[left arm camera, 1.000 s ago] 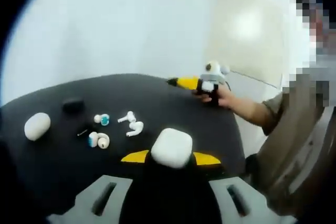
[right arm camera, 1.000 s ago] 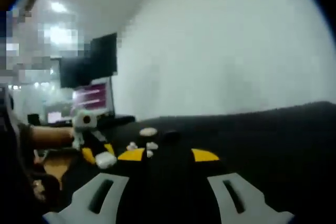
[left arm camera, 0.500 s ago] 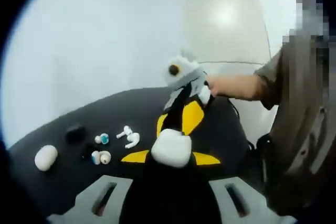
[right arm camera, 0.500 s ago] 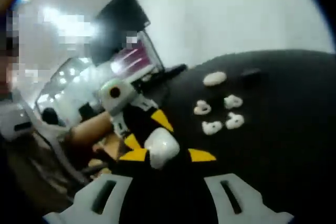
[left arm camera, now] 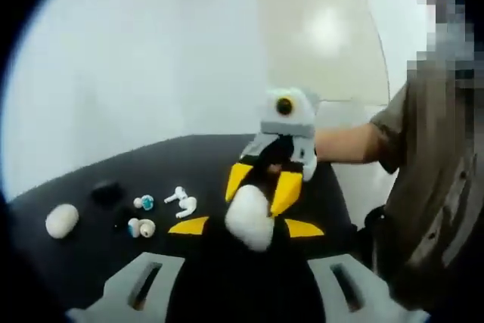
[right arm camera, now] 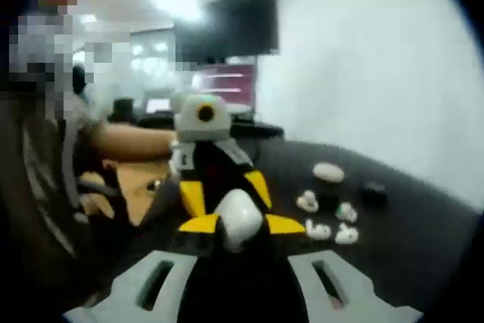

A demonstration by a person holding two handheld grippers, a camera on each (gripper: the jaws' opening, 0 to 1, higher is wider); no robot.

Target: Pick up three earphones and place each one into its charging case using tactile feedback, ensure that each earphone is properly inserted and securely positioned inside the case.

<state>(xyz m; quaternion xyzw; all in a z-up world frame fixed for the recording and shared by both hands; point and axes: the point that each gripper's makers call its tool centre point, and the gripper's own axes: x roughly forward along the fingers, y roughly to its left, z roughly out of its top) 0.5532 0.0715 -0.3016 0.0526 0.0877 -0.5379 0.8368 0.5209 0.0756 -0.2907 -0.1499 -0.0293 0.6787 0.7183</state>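
Left gripper view: a closed white charging case (left arm camera: 249, 215) sits clamped between the yellow-tipped jaws of the left gripper (left arm camera: 246, 226), held above a black surface (left arm camera: 204, 160). The right gripper (left arm camera: 265, 187) faces the camera from just behind the case, its two yellow tips spread on either side of the case's top; whether they touch it cannot be told. A person's hand (left arm camera: 333, 144) holds that gripper from the right.

On the surface to the left lie the loose earphones: a white stemmed pair (left arm camera: 181, 200), two rounded buds with blue parts (left arm camera: 141, 215), and a dark piece beside them that is too small to make out. Farther left are a small black case (left arm camera: 107, 191) and a white oval case (left arm camera: 61, 220); both look shut, so their contents cannot be seen. The held case is shut too.

Right gripper view: the same white case (right arm camera: 240, 218) appears from the other side, sitting between the right gripper's (right arm camera: 240, 225) own yellow tips, with the left gripper (right arm camera: 224, 194) directly behind it, its yellow tips flanking the case. The right gripper's jaws are apart, not clenched on the case. On the black surface (right arm camera: 423, 217) to the right lie the white earphones (right arm camera: 327, 217), the oval case (right arm camera: 328, 172) and the black case (right arm camera: 373, 191), all well apart from the grippers.
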